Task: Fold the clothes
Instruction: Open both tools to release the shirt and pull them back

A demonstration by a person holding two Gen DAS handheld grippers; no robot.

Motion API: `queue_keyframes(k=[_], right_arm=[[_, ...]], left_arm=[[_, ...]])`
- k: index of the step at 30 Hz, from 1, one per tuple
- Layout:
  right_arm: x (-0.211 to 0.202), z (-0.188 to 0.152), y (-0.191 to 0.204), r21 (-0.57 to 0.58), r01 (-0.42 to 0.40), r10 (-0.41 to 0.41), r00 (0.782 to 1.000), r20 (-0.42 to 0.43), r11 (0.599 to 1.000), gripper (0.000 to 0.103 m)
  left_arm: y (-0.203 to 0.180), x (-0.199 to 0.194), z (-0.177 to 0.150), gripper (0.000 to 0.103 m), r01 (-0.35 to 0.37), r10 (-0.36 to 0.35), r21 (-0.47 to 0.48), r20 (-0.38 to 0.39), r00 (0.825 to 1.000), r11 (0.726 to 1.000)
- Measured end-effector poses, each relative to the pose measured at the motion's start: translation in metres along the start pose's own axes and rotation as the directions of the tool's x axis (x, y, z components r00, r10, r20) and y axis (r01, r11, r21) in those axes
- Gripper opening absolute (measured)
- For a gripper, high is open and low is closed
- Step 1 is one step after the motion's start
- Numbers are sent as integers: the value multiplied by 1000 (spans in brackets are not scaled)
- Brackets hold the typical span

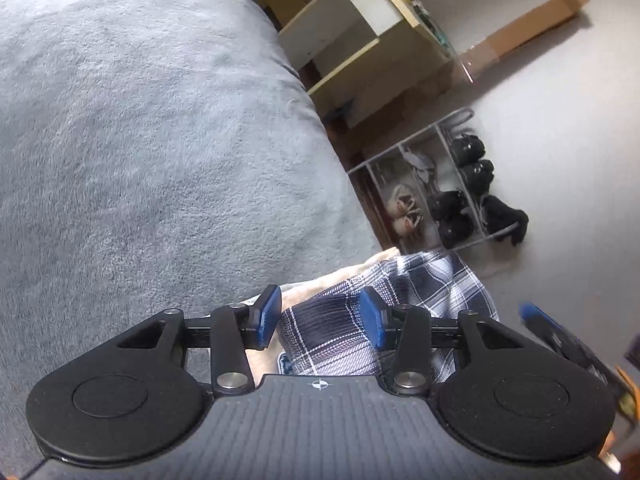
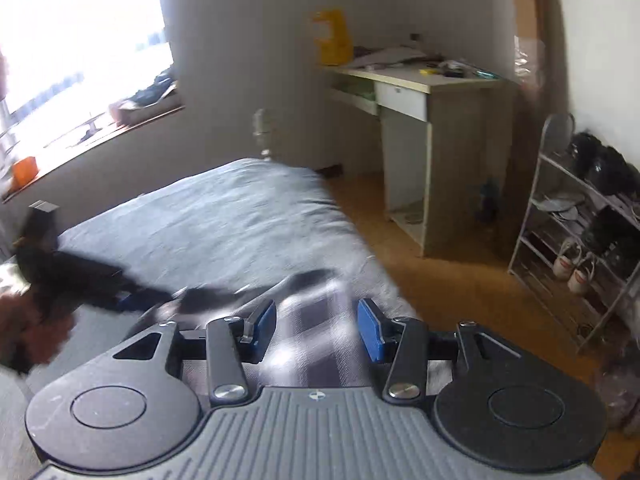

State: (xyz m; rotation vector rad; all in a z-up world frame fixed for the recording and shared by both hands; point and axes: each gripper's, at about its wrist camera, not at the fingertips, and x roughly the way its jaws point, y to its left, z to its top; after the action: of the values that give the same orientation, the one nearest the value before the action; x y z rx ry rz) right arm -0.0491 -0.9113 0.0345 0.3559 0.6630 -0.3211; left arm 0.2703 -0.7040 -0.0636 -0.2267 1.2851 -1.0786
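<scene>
Both grippers are down at the near edge of the grey bedspread [image 1: 152,128], and that seems the reason for where the cloth is: the bed is the flat surface for folding, and the plaid garment [image 1: 360,320] lies at its corner where the person can reach it. In the left wrist view, the left gripper [image 1: 318,322] has its blue pads spread wide with the plaid cloth showing in the gap, at the lower middle of the frame; nothing is pinched that I can see. The garment runs from lower middle toward the right of centre, with a pale cloth [image 1: 320,284] edging it on the upper left; its long axis seems to follow that slant, though its ends are hidden. In the right wrist view, the right gripper [image 2: 316,330] is likewise wide apart, with the plaid garment [image 2: 316,312] blurred between and beyond the pads. A dark shape [image 2: 80,276] at left is too smeared to name.
</scene>
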Motion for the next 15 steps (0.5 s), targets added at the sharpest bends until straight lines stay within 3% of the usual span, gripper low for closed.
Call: queue_keyframes(k=[2,3,4,5,8,10,12,15], right_arm=[[20,4,-11,29,-5,5,1000,-19,1000,44],[30,6,-17,44,-7,8,1000,-28,999,36],[40,8,-23,58,-9,11,999,-37,998,16],[50,10,-28,73,-10,14,999,-46,997,10],[79,16,-46,117,-15,24,997,-74,993,5],[79,10,-52,149,-39,43,999,-28,988,5],[84,0,-58,181,-11,18,999,-39,983,6],[69,-3,-75,307,-45,47,999,2,951,10]], left_arm=[[-4,0,-6,28,-19,19,10,20,1000,1000],[-7,0,-9,21,-35,35,18,32,999,999],[-9,0,-12,12,-58,57,35,45,997,998],[-12,-1,-16,11,-80,77,50,59,995,996],[-13,-7,-23,8,-118,112,58,104,988,991],[-11,-8,-25,8,-143,135,64,113,984,988],[-12,-9,-22,10,-159,152,59,106,983,986],[-26,-17,-15,15,-198,189,69,114,975,978]])
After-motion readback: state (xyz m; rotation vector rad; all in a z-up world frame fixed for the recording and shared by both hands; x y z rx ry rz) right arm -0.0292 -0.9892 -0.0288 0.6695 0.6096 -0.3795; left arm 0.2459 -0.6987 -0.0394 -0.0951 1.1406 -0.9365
